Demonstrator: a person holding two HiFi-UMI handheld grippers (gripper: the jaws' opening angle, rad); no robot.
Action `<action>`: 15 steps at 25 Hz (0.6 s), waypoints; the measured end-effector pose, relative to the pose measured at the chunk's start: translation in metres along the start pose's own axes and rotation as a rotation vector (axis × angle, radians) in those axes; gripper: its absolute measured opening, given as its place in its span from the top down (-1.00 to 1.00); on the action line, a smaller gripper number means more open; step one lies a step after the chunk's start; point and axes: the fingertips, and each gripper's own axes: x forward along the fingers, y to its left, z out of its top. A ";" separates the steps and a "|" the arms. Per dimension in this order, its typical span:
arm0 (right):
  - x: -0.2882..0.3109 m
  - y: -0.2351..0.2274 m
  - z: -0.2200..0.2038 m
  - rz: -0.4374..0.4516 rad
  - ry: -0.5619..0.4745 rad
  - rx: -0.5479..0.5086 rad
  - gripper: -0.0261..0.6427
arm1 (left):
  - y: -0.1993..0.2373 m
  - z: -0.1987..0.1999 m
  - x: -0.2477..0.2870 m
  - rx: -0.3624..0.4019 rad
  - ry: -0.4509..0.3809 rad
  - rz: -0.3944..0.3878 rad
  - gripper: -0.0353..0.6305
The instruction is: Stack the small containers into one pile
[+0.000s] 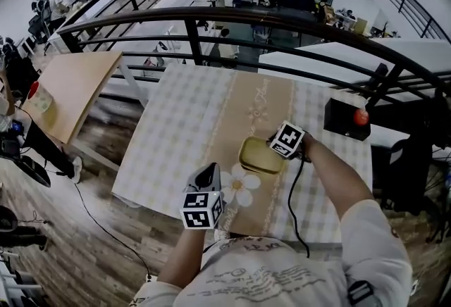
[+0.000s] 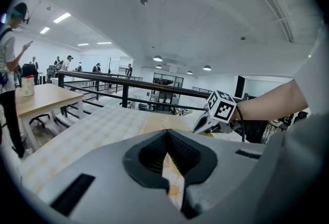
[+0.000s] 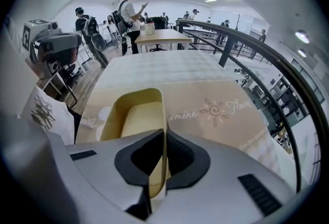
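Note:
A pale yellow, rounded rectangular container (image 1: 259,155) sits near the middle of the checked tablecloth (image 1: 183,122). My right gripper (image 1: 273,145) is at its right side, shut on the container's thin right wall (image 3: 163,115), and the container's hollow (image 3: 134,117) opens to the left of the jaws. I cannot tell if another container is nested inside it. My left gripper (image 1: 209,172) hovers over the table's near edge, left of the container and apart from it, with its jaws together (image 2: 167,138) and nothing between them. In the left gripper view the right gripper (image 2: 206,124) shows ahead.
A black metal railing (image 1: 211,17) curves past the table's far edge. A black box with a red ball (image 1: 349,117) stands at the table's right. A wooden table (image 1: 70,87) is off to the left. A cable (image 1: 290,207) hangs from my right gripper.

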 end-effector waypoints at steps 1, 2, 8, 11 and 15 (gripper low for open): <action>0.002 0.000 -0.004 0.004 0.012 -0.004 0.89 | 0.000 0.000 0.000 0.000 0.000 0.001 0.88; 0.003 0.001 -0.007 0.010 0.021 -0.005 0.89 | 0.000 0.000 -0.001 0.000 0.001 0.001 0.88; 0.009 0.003 -0.011 0.025 0.040 -0.011 0.89 | 0.004 0.002 -0.005 0.001 0.002 0.006 0.88; 0.013 0.003 -0.010 0.020 0.042 -0.041 0.89 | 0.006 0.001 -0.006 0.000 0.003 0.013 0.88; 0.021 0.004 -0.010 0.019 0.046 -0.062 0.89 | 0.007 0.000 -0.006 -0.008 0.005 0.024 0.88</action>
